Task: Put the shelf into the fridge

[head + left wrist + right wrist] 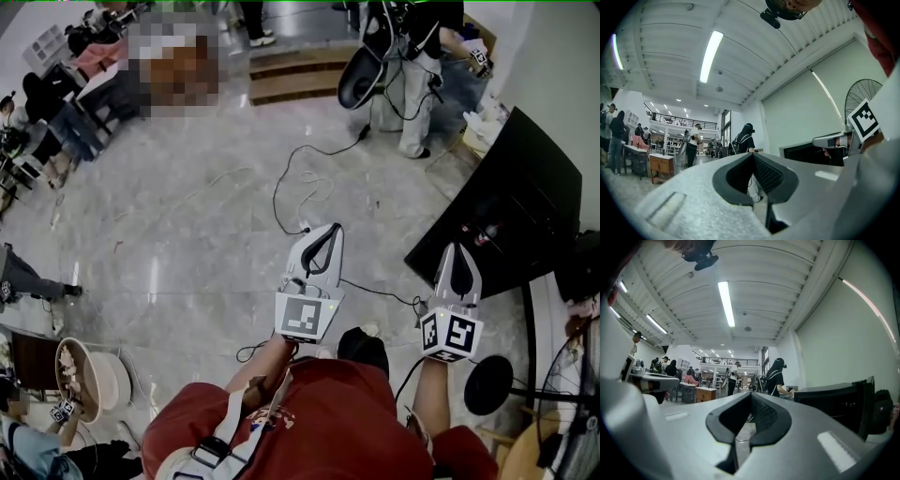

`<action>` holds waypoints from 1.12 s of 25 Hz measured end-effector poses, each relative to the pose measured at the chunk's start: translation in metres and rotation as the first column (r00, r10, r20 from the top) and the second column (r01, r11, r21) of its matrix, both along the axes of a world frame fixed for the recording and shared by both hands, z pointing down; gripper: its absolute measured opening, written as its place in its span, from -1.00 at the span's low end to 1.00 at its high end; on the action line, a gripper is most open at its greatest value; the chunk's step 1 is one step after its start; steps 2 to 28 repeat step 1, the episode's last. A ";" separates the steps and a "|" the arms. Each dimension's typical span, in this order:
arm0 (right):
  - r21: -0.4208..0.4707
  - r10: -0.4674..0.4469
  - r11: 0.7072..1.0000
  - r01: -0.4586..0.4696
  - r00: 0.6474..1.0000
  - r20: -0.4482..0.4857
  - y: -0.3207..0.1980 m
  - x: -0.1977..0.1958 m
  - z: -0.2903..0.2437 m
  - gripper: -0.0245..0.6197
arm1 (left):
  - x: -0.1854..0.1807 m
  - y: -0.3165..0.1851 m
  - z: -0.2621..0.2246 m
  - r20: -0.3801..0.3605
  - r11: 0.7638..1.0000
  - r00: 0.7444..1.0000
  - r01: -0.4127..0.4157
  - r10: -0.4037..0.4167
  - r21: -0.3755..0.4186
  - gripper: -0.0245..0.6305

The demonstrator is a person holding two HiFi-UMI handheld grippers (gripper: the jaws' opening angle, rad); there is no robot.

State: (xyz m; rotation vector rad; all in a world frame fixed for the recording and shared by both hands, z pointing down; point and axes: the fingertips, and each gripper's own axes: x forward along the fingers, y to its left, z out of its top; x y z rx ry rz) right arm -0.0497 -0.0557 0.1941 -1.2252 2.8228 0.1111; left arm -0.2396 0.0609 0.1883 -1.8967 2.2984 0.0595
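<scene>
Red shirt of mine fills 6 o'clock in the head view. Just above it is my left tongs, with my right tongs over at 4 o'clock. Both are pinched fully closed on nothing and held about level over the grey polished floor. That glossy black boxy cabinet at 3 o'clock is probably the fridge.

Can't spot the shelf in any view, so it's either already inside or somewhere off-frame. My guess is it's stiff and flat, maybe glass, so slippery and breakable. I'd pinch opposite side edges, one tongs each, and keep it level.
</scene>
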 end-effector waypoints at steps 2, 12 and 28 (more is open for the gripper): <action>0.001 0.000 1.000 0.000 1.000 0.004 0.002 0.000 0.000 -0.93 | 0.000 0.002 0.002 0.002 1.000 1.000 0.001 -0.001 -0.002 -0.91; 0.001 0.000 1.000 0.000 1.000 0.004 0.002 0.000 0.000 -0.93 | 0.000 0.002 0.002 0.002 1.000 1.000 0.001 -0.001 -0.002 -0.91; 0.001 0.000 1.000 0.000 1.000 0.004 0.002 0.000 0.000 -0.93 | 0.000 0.002 0.002 0.002 1.000 1.000 0.001 -0.001 -0.002 -0.91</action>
